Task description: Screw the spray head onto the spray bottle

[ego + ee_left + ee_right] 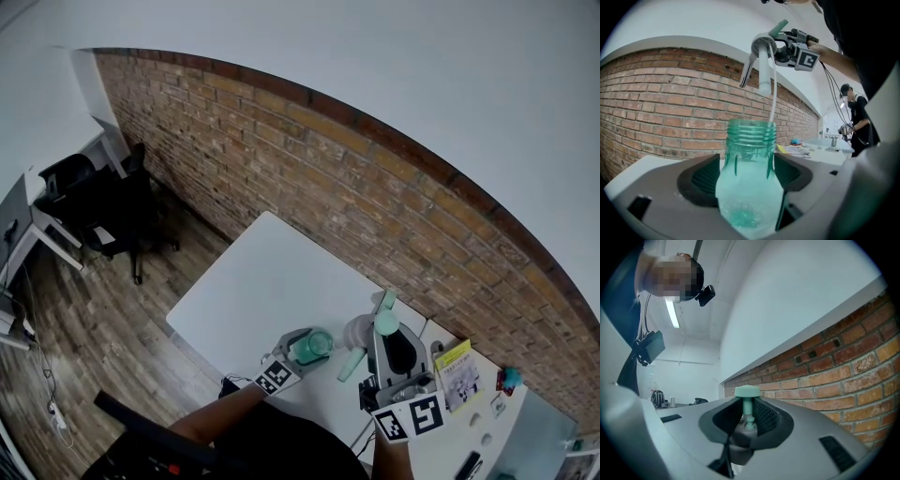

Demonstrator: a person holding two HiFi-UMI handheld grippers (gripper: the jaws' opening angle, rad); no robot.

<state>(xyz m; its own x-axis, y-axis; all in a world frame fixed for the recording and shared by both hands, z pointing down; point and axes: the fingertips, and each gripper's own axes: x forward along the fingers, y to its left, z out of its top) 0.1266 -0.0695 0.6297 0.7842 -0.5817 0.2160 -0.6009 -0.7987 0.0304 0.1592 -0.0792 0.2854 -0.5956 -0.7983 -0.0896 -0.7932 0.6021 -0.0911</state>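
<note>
Left gripper (748, 174) clamps spray bottle (749, 199), right gripper (746, 419) pinches spray head (747, 392); feed dip tube (773, 101) into neck (751, 135), collar (764, 77) square

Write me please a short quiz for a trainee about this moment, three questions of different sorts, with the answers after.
1. True or false: the spray head is already screwed onto the bottle.
2. Which gripper holds the bottle? A. the left gripper; B. the right one; C. neither, it stands on the table.
3. What hangs from the spray head down to the bottle's open mouth?

Key:
1. False: the head is above the bottle, and the neck threads are bare.
2. A.
3. The thin clear tube.
</note>
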